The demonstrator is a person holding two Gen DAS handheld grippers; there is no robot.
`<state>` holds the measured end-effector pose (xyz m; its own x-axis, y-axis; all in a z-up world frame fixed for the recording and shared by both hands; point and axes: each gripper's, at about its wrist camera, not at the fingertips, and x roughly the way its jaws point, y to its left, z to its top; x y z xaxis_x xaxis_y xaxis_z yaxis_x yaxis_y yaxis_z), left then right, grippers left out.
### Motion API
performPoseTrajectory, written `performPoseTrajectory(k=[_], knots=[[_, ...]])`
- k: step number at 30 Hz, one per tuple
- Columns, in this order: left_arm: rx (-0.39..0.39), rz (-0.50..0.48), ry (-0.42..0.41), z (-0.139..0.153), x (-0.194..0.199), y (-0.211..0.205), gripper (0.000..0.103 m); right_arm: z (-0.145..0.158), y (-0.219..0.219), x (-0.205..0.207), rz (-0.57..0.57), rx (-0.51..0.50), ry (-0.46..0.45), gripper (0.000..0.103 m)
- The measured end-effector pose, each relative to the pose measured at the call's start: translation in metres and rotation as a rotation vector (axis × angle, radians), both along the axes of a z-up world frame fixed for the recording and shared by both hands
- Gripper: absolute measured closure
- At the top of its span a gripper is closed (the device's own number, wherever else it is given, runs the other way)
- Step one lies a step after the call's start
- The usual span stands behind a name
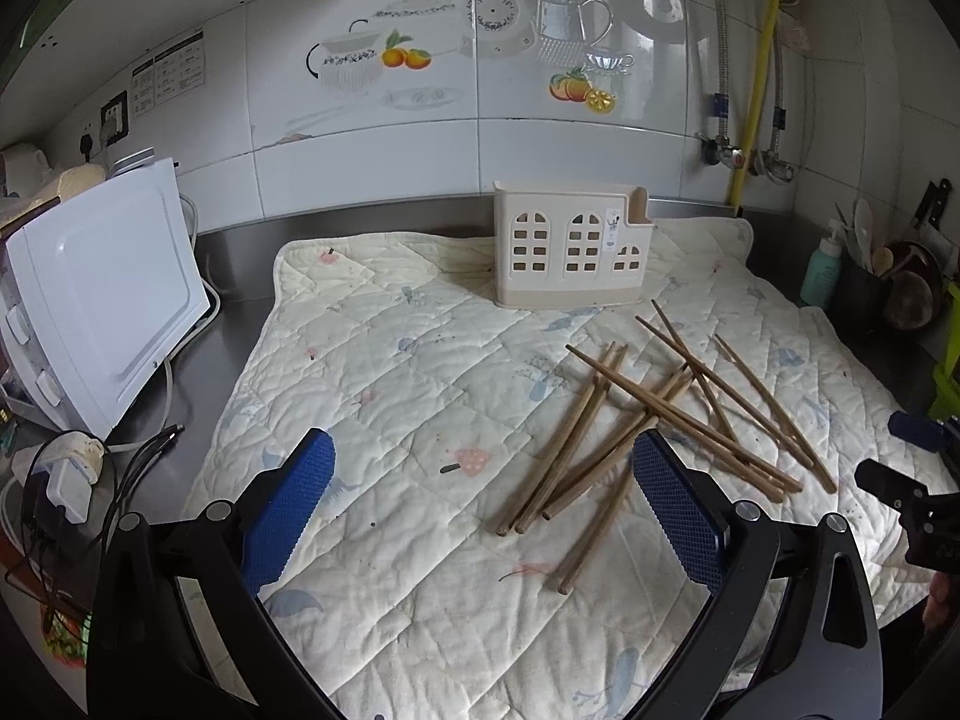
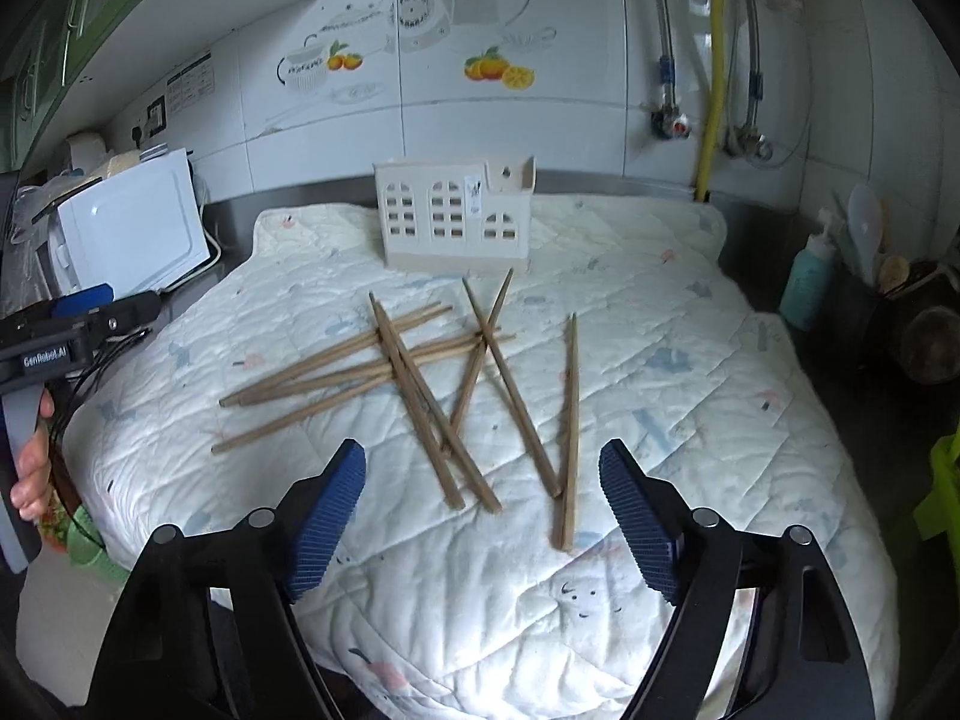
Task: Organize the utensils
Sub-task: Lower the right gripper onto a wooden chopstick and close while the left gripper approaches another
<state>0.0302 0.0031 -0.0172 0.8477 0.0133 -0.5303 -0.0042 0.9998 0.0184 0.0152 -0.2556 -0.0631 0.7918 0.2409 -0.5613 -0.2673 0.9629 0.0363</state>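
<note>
Several wooden chopsticks (image 1: 612, 375) (image 2: 399, 360) lie crossed in a loose pile on a cream quilted mat (image 1: 390, 360) (image 2: 660, 372). A beige utensil holder (image 1: 570, 246) (image 2: 456, 216) with arched window cut-outs stands upright at the mat's far side. My left gripper (image 1: 483, 444) hangs open above the mat, just left of the pile, with nothing between its blue pads. My right gripper (image 2: 480, 456) is open too; the near ends of some chopsticks lie just beyond its fingertips, untouched. Each gripper shows at the edge of the other's view (image 1: 900, 480) (image 2: 72, 324), the left one with a hand on its grip.
A white appliance (image 1: 102, 300) (image 2: 132, 228) stands on the steel counter left of the mat, with a plug adapter and cables (image 1: 72, 474) in front of it. A teal bottle (image 1: 822, 270) (image 2: 807, 282) and a dark pot of utensils (image 1: 864, 288) stand at the right. Tiled wall behind.
</note>
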Motion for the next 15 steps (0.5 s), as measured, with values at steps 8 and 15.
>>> performPoseTrajectory(k=[8, 15], knots=[[-0.016, 0.011, 0.027, -0.009, 0.008, 0.001, 0.005, -0.025, -0.002, 0.021, 0.094, 0.009, 0.075, 0.065], [-0.003, 0.024, 0.048, -0.016, 0.016, -0.001, 0.006, -0.036, 0.000, 0.046, 0.171, 0.006, 0.116, 0.085]])
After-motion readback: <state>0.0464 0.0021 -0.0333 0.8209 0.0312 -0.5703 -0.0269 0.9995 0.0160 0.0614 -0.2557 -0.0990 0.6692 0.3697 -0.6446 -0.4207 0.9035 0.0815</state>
